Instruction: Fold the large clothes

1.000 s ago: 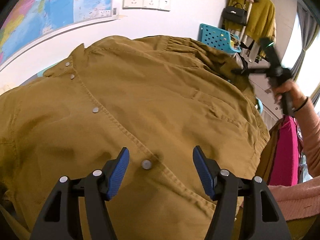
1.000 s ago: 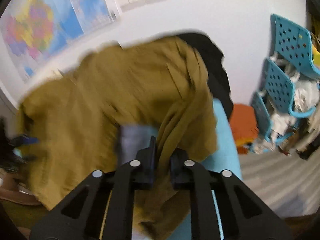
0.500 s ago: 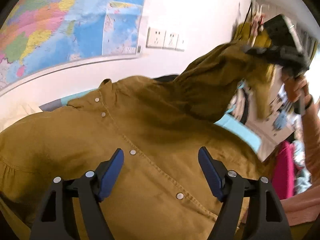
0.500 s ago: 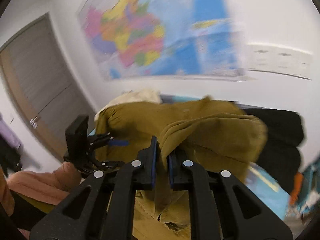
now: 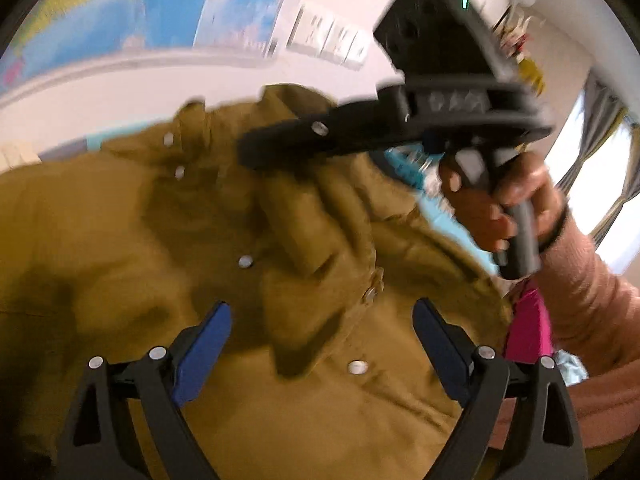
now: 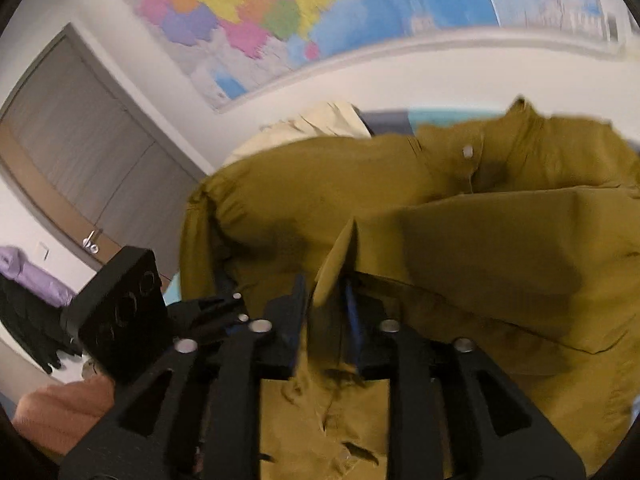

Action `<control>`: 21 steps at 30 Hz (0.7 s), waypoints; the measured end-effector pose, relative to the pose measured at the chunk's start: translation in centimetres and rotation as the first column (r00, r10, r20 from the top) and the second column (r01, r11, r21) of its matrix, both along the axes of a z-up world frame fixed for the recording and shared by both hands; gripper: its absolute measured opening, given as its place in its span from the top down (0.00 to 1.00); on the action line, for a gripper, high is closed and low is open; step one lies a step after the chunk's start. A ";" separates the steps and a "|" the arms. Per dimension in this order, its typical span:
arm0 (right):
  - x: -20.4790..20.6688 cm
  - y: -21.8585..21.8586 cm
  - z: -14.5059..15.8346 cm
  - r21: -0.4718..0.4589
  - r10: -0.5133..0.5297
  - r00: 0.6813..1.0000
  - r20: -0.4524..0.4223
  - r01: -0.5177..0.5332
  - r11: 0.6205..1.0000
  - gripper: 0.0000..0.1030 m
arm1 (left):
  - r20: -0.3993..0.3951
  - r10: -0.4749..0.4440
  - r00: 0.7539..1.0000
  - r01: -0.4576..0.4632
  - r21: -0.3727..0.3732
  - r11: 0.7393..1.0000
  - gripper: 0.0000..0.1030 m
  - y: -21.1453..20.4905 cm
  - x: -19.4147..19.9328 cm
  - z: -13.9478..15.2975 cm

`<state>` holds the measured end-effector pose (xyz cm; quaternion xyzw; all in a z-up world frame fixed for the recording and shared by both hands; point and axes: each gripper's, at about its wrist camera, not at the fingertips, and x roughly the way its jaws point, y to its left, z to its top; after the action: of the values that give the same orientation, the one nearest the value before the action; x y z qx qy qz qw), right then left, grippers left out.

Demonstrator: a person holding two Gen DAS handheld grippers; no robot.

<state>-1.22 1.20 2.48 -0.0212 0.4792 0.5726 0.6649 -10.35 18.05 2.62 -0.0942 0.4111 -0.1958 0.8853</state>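
Across the shirt (image 5: 120, 240), spread buttons-up below the wall map (image 6: 320, 8), the sleeve (image 6: 500, 248) now lies folded over the front. Your right gripper (image 6: 326, 312) has just been opening, cuff loose between its jaws; left gripper (image 5: 320, 344) spread wide, empty. Next: withdraw right, take the other sleeve.
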 end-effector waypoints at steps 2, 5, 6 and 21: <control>0.5 0.1 -0.8 0.000 -0.020 1.000 -0.015 0.020 1.000 0.54 | -0.059 0.025 0.998 -0.021 0.055 0.998 0.15 -0.3 1.4 -1.4; 1.3 -2.4 -0.4 0.020 -0.051 0.999 0.004 0.051 0.998 0.44 | -0.147 0.066 0.987 -0.051 0.106 0.993 0.37 0.0 2.7 -3.2; 1.9 -4.0 -0.1 0.046 -0.071 0.997 -0.005 0.071 0.996 0.44 | -0.181 0.070 0.981 -0.051 0.108 0.993 0.49 0.2 3.1 -3.8; 10.7 -19.0 -4.8 -0.060 -0.463 0.883 0.076 0.468 0.882 0.32 | -0.131 0.342 0.930 -0.320 0.168 0.933 0.64 10.1 2.0 0.8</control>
<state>9.45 -17.83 -2.36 0.0519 0.4717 0.3764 0.7956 -8.38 28.19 3.46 -0.1136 0.4712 -0.0053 0.8747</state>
